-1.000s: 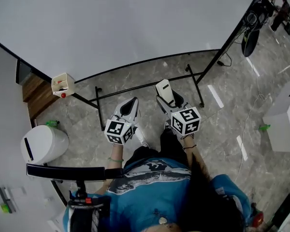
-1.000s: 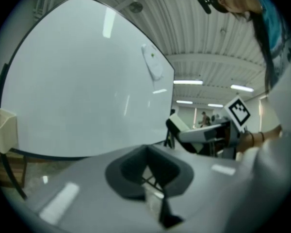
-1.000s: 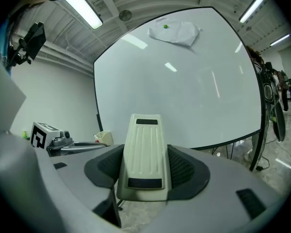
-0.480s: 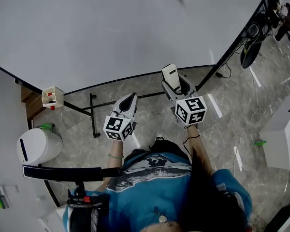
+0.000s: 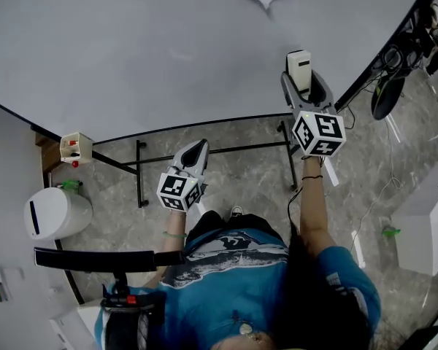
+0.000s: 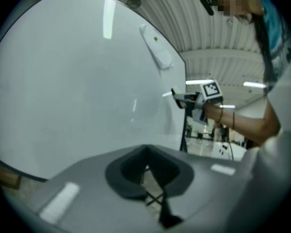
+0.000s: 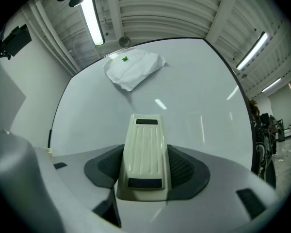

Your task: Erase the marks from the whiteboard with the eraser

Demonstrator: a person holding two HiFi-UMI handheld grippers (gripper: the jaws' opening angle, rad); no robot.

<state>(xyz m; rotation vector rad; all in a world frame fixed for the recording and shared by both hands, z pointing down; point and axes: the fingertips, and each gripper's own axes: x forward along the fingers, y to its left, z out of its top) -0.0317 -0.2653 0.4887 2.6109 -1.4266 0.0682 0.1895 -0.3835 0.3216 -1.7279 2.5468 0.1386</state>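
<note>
Eraser [image 5: 299,65] sits in the right gripper [image 5: 304,79] in the head view, its long axis pointing up at the whiteboard [image 5: 168,42], close to the board's right edge; I cannot tell whether it touches. The left gripper [image 5: 193,154] hangs lower, over the floor [image 5: 233,173], so the right is the nearer one. In the left gripper view, its jaws are pressed together on nothing, with the board off to the side. In the right gripper view, the jaws clamp the eraser's sides, the board is dead ahead, and a white cloth [image 7: 134,68] hangs higher up. No marks show clearly.
</note>
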